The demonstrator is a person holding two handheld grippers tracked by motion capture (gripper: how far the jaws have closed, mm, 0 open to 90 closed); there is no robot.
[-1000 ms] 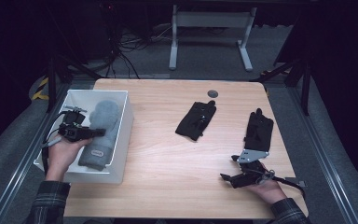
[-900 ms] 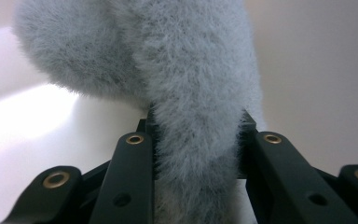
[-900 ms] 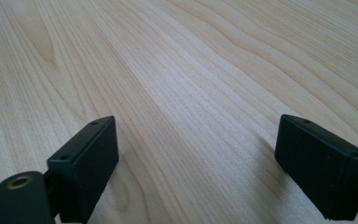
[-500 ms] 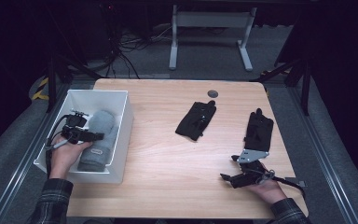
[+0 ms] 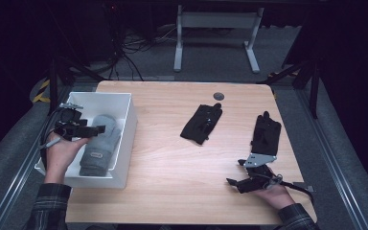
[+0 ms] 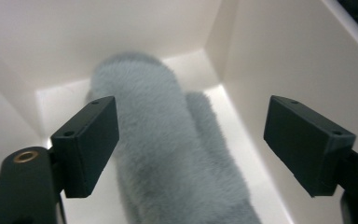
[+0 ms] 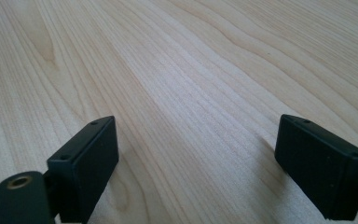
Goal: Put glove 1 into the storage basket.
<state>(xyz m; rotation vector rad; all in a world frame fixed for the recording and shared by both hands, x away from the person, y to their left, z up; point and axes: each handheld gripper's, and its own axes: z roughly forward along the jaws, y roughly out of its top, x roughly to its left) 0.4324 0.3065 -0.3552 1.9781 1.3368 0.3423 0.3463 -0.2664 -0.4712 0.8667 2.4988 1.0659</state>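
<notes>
A fluffy grey mitten lies in the white box at the table's left. My left gripper hovers just above it; its jaws have just been opening and stand wide apart, the mitten below them, not pressed. Two black gloves rest on the wooden table: one near the middle, the other at the right. My right gripper sits low near the front right edge, open, with bare wood between its jaws.
The white box's walls close in around the left gripper. A small dark round disc sits in the table near its far edge. Bare wood lies between the box and the right hand.
The left gripper has let go of the grey mitten, opened its jaws and lifted a little above it. The right hand has stayed where it was.
</notes>
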